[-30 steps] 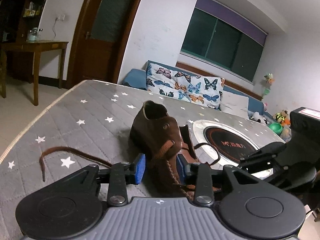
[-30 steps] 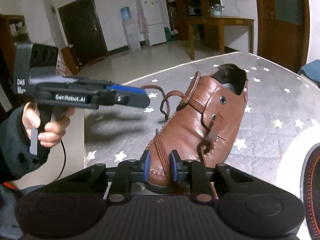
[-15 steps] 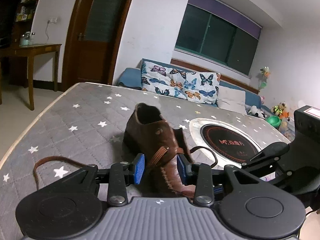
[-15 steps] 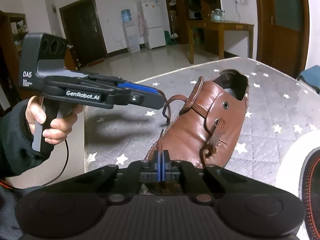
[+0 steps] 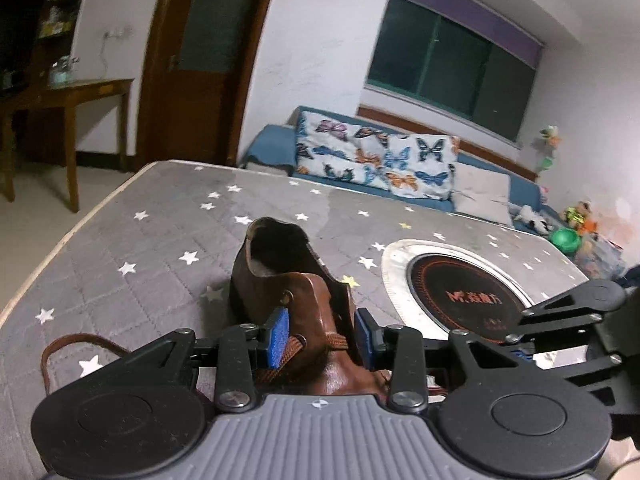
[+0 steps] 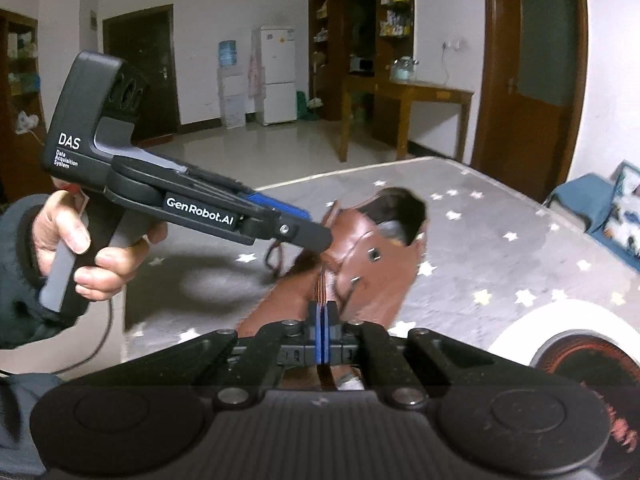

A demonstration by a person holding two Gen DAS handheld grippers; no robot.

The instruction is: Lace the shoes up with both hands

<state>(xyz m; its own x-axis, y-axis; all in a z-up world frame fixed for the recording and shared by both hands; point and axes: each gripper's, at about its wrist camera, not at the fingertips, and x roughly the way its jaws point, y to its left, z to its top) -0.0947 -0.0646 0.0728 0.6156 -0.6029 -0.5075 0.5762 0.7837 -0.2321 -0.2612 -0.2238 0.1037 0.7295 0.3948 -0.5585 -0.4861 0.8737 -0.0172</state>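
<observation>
Two grippers working: right gripper [image 6: 322,320] nearest, jaws pinched tight on the brown lace [image 6: 321,286]; left gripper [image 5: 322,334] part open, straddling the shoe [image 5: 296,276] untouched, mid-table on starry cloth [image 5: 160,240].

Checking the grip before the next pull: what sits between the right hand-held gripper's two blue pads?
In the right wrist view, the brown lace runs from the shoe into the shut right hand-held gripper.

brown leather shoe [image 5: 304,296], brown lace [image 5: 68,344], grey worktop [image 5: 160,240] w/ white stars, butterfly-print cushion [image 5: 376,160], blue tong pads [image 5: 278,332]
</observation>
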